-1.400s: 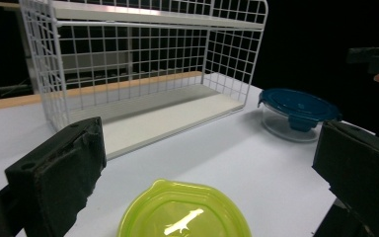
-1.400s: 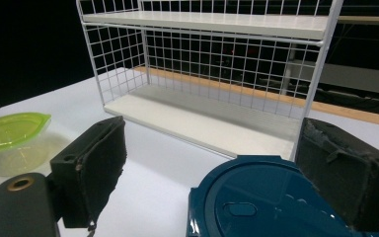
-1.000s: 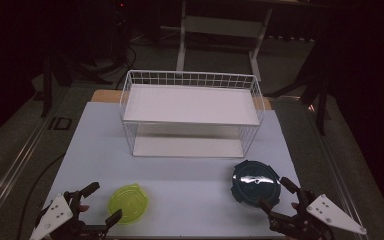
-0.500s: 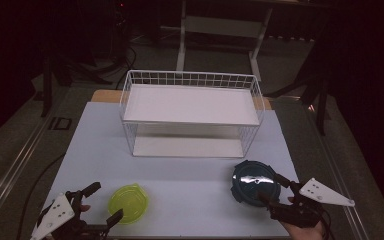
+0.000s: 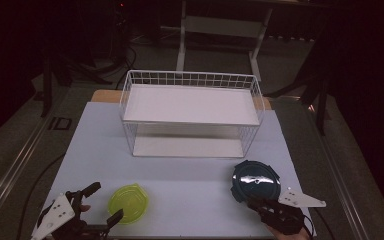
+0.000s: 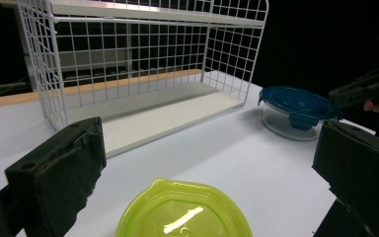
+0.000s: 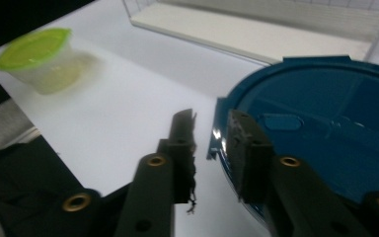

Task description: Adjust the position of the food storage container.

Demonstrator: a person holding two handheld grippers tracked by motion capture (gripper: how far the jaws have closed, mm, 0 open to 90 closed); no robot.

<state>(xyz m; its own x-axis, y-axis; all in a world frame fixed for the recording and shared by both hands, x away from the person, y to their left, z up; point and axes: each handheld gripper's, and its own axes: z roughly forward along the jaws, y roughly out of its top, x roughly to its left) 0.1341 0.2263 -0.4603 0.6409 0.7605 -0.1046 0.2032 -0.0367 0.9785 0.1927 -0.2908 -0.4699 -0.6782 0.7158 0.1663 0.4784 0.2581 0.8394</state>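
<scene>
A clear container with a lime-green lid point(image 5: 127, 202) point(image 6: 185, 212) point(image 7: 39, 54) sits at the front left of the white table. My left gripper point(image 5: 106, 201) point(image 6: 212, 138) stands open around it, one jaw on each side, without touching. A round container with a dark blue lid point(image 5: 256, 180) point(image 6: 296, 106) point(image 7: 325, 123) is at the front right. My right gripper point(image 5: 255, 204) point(image 7: 212, 123) has its jaws drawn narrow on the latch at the lid's near-left edge, one jaw over the lid and one outside it.
A white wire rack point(image 5: 190, 78) point(image 6: 128, 59) with an upper and a lower shelf stands at the back middle of the table. Open white tabletop point(image 5: 190, 180) lies between the two containers. Around the table it is dark, with stands behind the rack.
The right gripper has moved in from the front right onto the blue lid's edge and narrowed its jaws. The left gripper stays open around the green-lidded container.
</scene>
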